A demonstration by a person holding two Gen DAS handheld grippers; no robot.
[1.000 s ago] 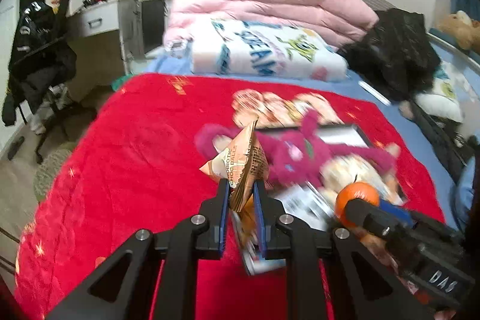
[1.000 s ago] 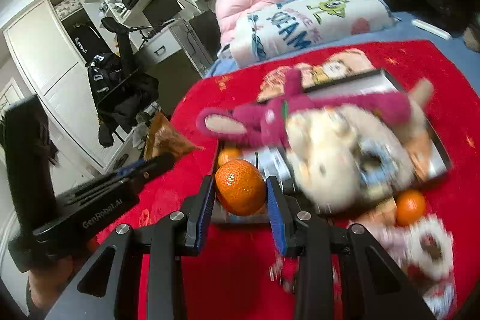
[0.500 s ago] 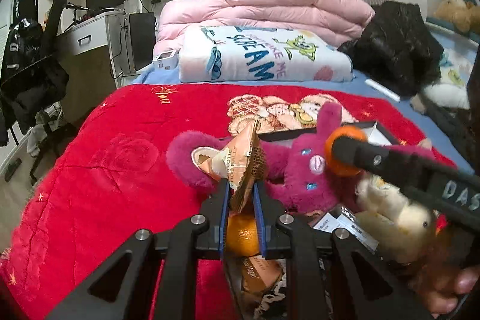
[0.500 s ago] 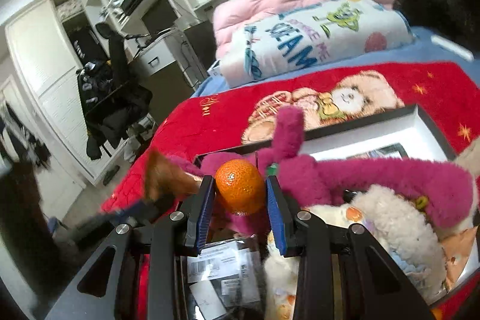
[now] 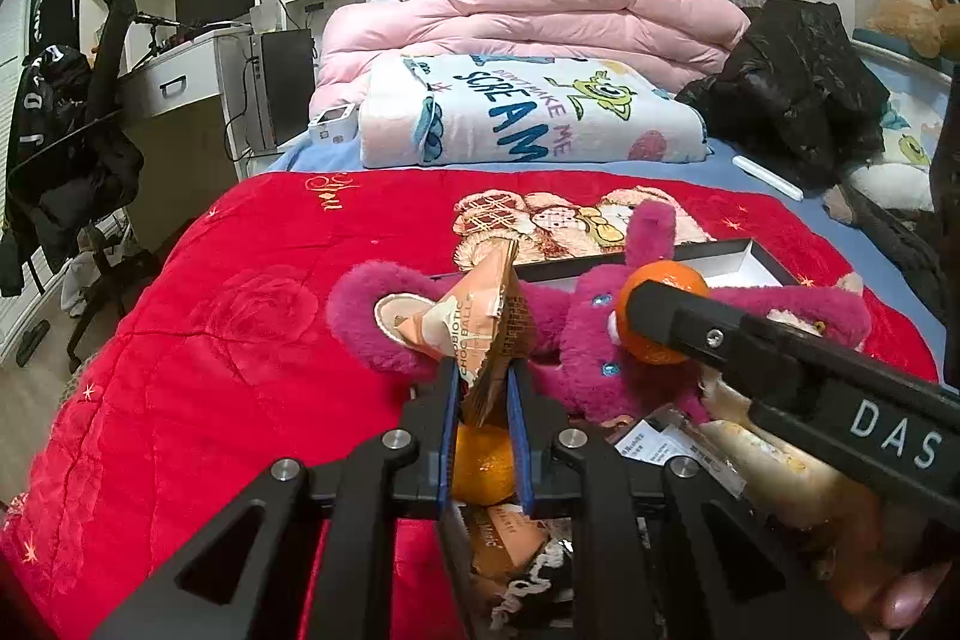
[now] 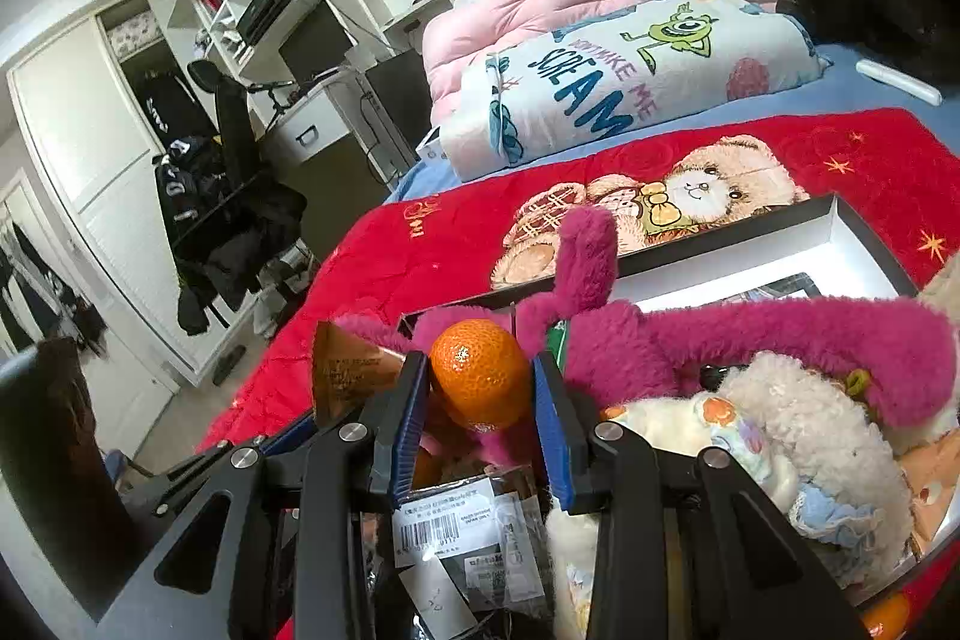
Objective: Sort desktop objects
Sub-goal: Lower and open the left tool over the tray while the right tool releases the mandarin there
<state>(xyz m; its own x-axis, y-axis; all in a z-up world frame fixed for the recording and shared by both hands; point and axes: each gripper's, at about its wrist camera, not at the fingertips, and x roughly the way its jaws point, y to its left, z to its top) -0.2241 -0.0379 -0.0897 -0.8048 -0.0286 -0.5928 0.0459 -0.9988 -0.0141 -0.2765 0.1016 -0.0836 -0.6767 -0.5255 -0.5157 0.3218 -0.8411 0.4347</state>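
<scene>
My left gripper (image 5: 483, 382) is shut on an orange-brown chocolate snack packet (image 5: 480, 322) and holds it above the black box (image 5: 729, 253). My right gripper (image 6: 480, 376) is shut on an orange mandarin (image 6: 480, 373), also held over the box (image 6: 840, 232); it shows in the left wrist view (image 5: 660, 316) too. A magenta plush rabbit (image 5: 600, 340) and a cream plush toy (image 6: 810, 436) lie in the box. A second mandarin (image 5: 483, 466) lies below my left fingers. The snack packet shows in the right wrist view (image 6: 345, 373).
The box sits on a red blanket (image 5: 240, 316) on a bed. A folded "SCREAM" towel (image 5: 528, 117) and a pink duvet (image 5: 540, 15) lie behind. Barcode-labelled packets (image 6: 456, 538) lie in the box. A desk and chair (image 5: 90, 111) stand to the left.
Both grippers moved forward over the box while keeping their loads. The right gripper with the mandarin came in over the plush rabbit, close beside the left gripper.
</scene>
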